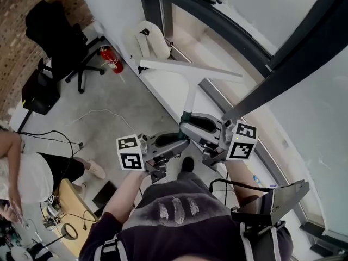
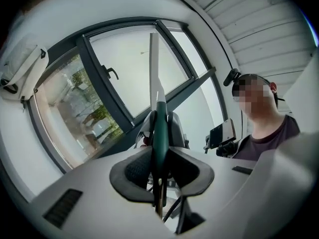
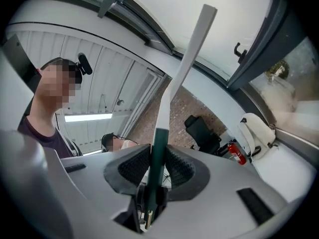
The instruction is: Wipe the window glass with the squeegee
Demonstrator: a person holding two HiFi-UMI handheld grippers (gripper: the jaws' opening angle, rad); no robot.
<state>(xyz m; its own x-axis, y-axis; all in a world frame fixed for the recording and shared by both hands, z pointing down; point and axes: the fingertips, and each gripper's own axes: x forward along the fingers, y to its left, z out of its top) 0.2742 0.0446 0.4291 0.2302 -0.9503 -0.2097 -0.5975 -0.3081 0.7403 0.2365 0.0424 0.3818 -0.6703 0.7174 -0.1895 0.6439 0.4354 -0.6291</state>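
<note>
The squeegee has a white T-shaped head (image 1: pixel 190 69) and a dark green handle (image 1: pixel 186 115). Both grippers are shut on that handle from opposite sides. My left gripper (image 1: pixel 180 138) comes in from the lower left and my right gripper (image 1: pixel 194 126) from the right. In the left gripper view the handle (image 2: pixel 159 133) stands between the pads of the left gripper (image 2: pixel 160 169), the blade (image 2: pixel 153 68) edge-on before the window glass (image 2: pixel 129 49). In the right gripper view the right gripper (image 3: pixel 156 172) clamps the handle (image 3: pixel 159 148) and the white blade (image 3: pixel 192 49) rises upward. I cannot tell whether the blade touches glass.
Dark window frames (image 1: pixel 293 64) cross the glass (image 1: pixel 261 10), with a white sill (image 1: pixel 163 88) below. A black office chair (image 1: pixel 60 37), a red fire extinguisher (image 1: pixel 111 58) and a white bag (image 1: pixel 149 39) stand on the concrete floor. A seated person (image 1: pixel 22 173) is at the left.
</note>
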